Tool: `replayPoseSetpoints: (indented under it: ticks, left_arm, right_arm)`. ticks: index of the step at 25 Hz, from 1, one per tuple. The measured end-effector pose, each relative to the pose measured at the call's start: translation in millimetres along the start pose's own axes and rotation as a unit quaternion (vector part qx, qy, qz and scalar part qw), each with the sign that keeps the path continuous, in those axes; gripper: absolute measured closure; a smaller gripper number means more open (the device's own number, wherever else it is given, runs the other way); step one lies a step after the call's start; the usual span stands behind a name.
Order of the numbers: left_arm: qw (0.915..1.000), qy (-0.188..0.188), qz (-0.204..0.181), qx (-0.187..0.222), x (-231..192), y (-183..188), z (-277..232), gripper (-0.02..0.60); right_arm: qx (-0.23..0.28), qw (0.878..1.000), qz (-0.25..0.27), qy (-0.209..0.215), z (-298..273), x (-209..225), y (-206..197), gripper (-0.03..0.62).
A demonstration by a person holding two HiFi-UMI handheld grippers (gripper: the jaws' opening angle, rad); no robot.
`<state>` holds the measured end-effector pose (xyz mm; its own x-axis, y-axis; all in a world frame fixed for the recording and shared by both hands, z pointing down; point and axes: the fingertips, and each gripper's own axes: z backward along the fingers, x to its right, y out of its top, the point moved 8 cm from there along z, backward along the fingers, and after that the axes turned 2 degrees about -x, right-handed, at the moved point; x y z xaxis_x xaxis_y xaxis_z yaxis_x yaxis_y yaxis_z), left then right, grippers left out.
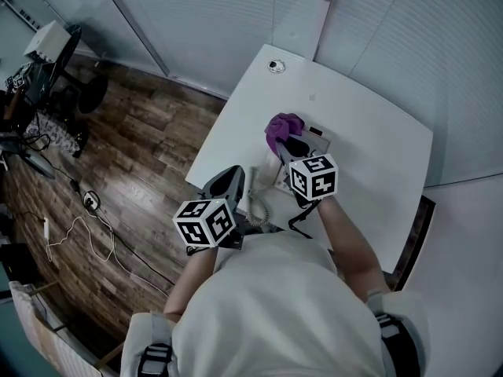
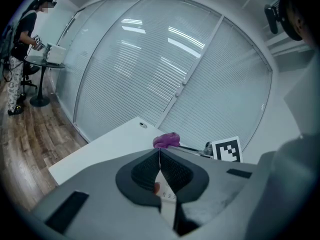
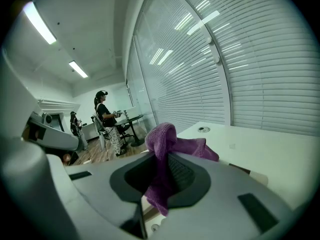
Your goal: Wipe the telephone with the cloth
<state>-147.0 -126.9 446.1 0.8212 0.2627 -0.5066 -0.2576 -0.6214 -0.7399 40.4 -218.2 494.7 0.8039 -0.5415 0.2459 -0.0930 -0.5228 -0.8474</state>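
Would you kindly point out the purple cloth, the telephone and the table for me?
purple cloth (image 1: 283,124), head view, its bunched top.
telephone (image 1: 321,139), head view, the base's corner beside the cloth.
table (image 1: 377,155), head view, bare top on the right.

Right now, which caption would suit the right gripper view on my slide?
Right gripper with its jaws shut on the purple cloth, white table beyond.
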Motion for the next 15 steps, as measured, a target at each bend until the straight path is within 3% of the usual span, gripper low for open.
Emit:
replayPoseSetpoints:
  ticks: [15]
  left_arm:
    - [0.9999,0.006,0.011,-0.001,-1.6,-5.2,-1.1,0.56]
  right_arm:
    - [-0.009,0.999,-0.005,0.035,13.2,-24.0,-24.1,0.525]
